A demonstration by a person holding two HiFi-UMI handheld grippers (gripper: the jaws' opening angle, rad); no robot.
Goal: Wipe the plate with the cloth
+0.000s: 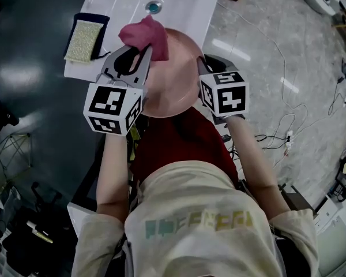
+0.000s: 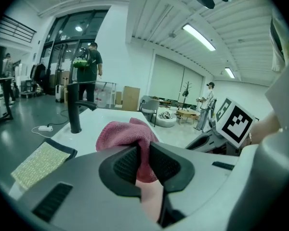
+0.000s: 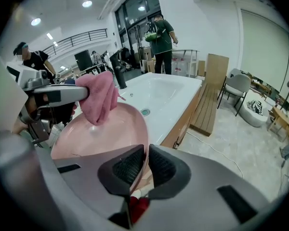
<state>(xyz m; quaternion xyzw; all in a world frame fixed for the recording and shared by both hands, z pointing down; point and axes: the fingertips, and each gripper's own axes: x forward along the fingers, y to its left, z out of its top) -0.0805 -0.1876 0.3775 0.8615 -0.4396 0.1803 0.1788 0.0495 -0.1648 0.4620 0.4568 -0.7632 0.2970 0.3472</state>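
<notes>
The left gripper (image 1: pixel 143 55) has its jaws pressed together on a fold of the pink cloth (image 1: pixel 145 35), which bunches out beyond the jaw tips and hangs down onto the pink plate (image 1: pixel 174 79). In the right gripper view the cloth's lower end touches the plate's inner face near its far left side. The right gripper (image 1: pixel 201 69) is clamped on the plate's right rim, one jaw on either face of the thin edge, and it holds the plate tilted in the air. The plate sits between the two grippers, just near of the white sink (image 1: pixel 184 7) and in front of the person's red shirt (image 1: pixel 173 146). A teal drain (image 1: pixel 154 7) shows in the basin beyond the cloth. At the sink's left end a yellow scouring pad (image 1: pixel 85 39) lies on a dark tray, well apart from the plate, and in the left gripper view a black faucet (image 2: pixel 74 107) stands upright behind the pad. Far across the room a person in a green top (image 2: pixel 91 66) stands by the glass doors.
</notes>
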